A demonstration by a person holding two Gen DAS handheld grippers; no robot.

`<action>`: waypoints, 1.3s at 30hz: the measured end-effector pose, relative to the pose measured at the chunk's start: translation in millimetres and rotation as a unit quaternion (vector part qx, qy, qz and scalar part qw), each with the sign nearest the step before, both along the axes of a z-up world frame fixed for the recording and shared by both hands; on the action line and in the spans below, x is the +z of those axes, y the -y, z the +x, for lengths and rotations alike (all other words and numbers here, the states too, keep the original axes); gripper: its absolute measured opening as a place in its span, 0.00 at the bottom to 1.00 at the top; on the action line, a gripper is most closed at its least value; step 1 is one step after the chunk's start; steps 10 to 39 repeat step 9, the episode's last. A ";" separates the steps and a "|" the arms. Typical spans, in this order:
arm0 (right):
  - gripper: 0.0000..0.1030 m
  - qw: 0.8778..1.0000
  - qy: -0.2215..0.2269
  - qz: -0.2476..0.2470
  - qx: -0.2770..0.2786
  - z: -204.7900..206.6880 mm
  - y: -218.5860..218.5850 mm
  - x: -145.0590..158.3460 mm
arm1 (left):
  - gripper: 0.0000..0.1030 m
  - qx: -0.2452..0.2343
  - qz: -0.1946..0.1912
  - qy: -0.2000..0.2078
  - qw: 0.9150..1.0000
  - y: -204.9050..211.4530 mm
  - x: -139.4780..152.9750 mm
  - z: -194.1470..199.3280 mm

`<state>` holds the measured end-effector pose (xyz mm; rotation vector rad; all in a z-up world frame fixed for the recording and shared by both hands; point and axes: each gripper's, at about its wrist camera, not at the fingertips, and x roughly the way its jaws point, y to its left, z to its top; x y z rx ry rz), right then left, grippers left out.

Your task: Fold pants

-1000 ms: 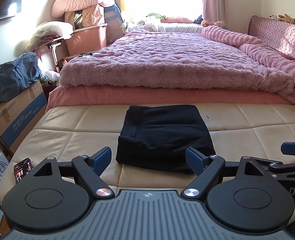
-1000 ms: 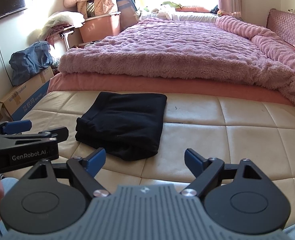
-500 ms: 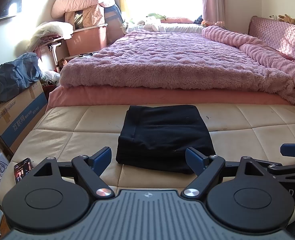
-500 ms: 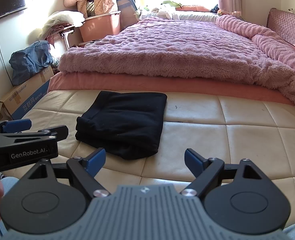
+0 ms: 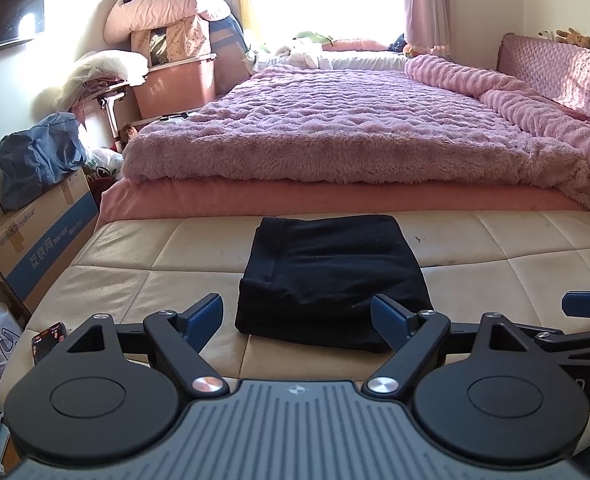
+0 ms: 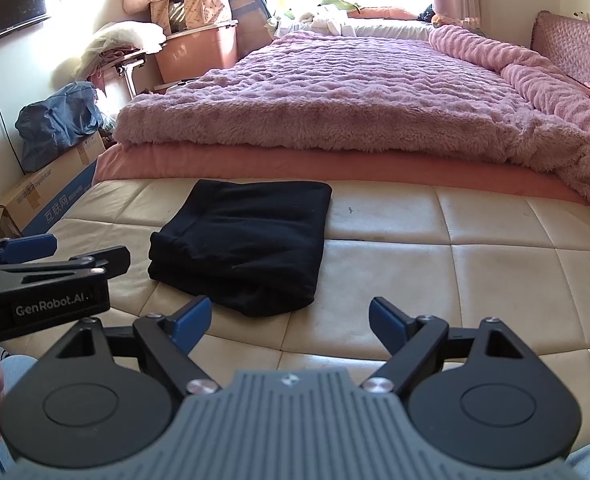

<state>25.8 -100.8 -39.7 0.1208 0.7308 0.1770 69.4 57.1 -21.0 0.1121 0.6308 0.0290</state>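
Pants (image 5: 333,280): folded into a compact black rectangle, lying flat on the cream bench (image 5: 535,280) at the foot of the bed (image 5: 335,136). Looks done, layers stacked with edges roughly squared; at most a small tidy of the near edge left. Left gripper (image 5: 297,314) wide, empty, hovering just short of the near edge. Right gripper (image 6: 291,318) also wide, empty, apart from the cloth.

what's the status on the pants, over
Left gripper open, empty. Right gripper open, empty. Black pants folded flat on the cream cushion, untouched. Nothing in the way.
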 end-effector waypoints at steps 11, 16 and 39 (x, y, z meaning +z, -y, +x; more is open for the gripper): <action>0.80 1.000 -0.006 -0.002 0.002 3.1 -0.1 -3.0 | 0.95 -0.008 -0.007 0.010 1.000 0.4 1.4 0.5; 0.80 1.000 -0.006 -0.002 0.002 3.1 -0.1 -3.0 | 0.95 -0.008 -0.007 0.010 1.000 0.4 1.4 0.5; 0.80 1.000 -0.006 -0.002 0.002 3.1 -0.1 -3.0 | 0.95 -0.008 -0.007 0.010 1.000 0.4 1.4 0.5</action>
